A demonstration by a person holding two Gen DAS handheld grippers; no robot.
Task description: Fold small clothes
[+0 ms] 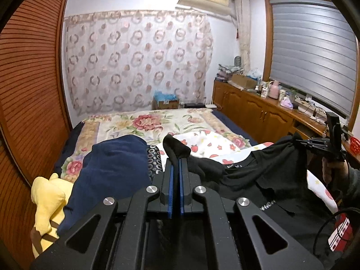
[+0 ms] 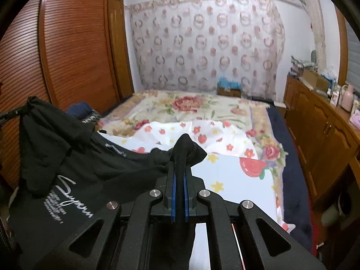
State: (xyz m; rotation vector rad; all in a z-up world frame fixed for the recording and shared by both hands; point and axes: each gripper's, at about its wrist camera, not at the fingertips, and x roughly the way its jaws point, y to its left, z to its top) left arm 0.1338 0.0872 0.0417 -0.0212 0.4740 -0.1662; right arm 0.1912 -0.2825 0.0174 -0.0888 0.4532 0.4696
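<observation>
A black garment [image 1: 265, 173] with white lettering hangs stretched between both grippers, raised above the bed. My left gripper [image 1: 176, 159] is shut on one bunched edge of it, the cloth poking out past the blue pads. In the right wrist view my right gripper [image 2: 180, 168] is shut on another edge of the black garment [image 2: 67, 157], which drapes away to the left. At the far right of the left wrist view, the right gripper [image 1: 302, 144] is seen from the side pinching the cloth, a hand below it. The left gripper's tip [image 2: 20, 111] shows at the left edge.
Beneath lies a white fruit-print sheet [image 2: 227, 173] on a floral bedspread [image 2: 186, 108]. A navy garment [image 1: 112, 168] and a yellow plush toy [image 1: 48, 200] are heaped to the left. A louvred wardrobe [image 1: 29, 90] stands left, a cluttered wooden cabinet [image 1: 265, 112] right.
</observation>
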